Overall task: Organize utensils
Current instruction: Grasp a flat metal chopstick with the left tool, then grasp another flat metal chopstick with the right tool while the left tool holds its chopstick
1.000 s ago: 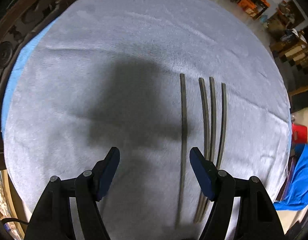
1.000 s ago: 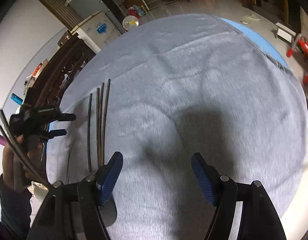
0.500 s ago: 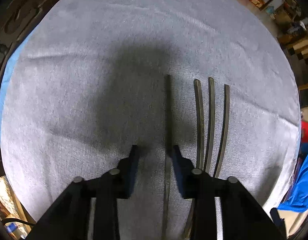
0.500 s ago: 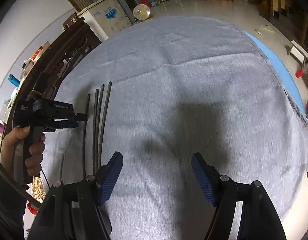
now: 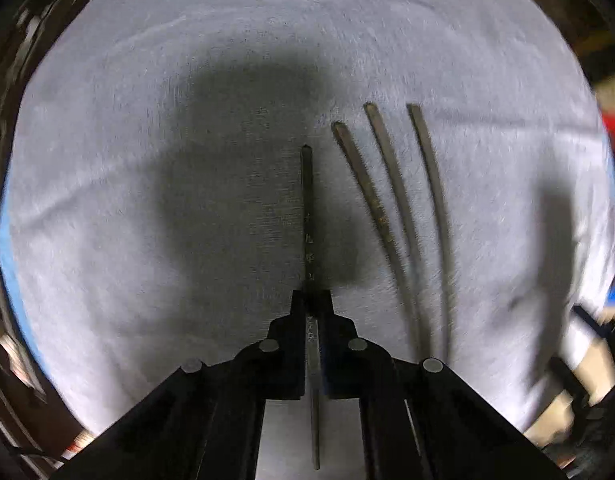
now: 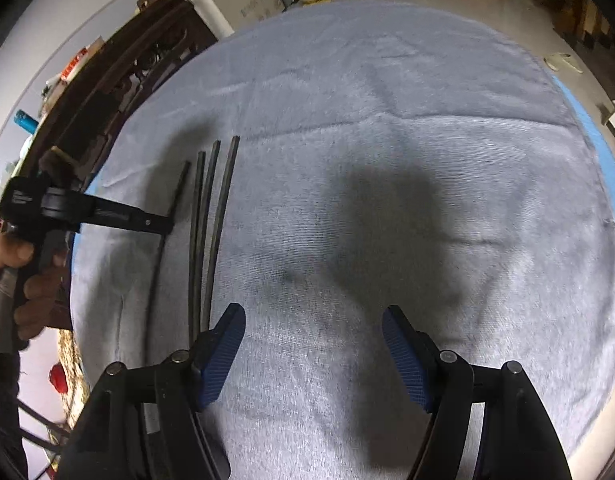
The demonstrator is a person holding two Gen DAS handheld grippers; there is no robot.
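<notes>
With my left gripper (image 5: 311,300) clenched on the lone dark, slender chopstick (image 5: 307,208) that runs straight up the middle of the left wrist view, I judge that I am at the pick-up step of tidying these utensils. Its jaws have just been closing, and the stick now sits pinched between them, its far tip pointing toward the centre of the frame. Just right of it, three more dark chopsticks (image 5: 391,184) lie fanned on the pale grey fleecy cloth (image 5: 147,120), apart from the one I grip. In the right wrist view the same four sticks sit at middle left, with my left hand (image 6: 23,280) at the frame's left edge. My right gripper (image 6: 313,344) hangs released over bare cloth at lower centre, blue pads wide apart and nothing between them. Next, I reckon, comes lifting this stick without letting it swivel, then laying it alongside the other three, tips level.
</notes>
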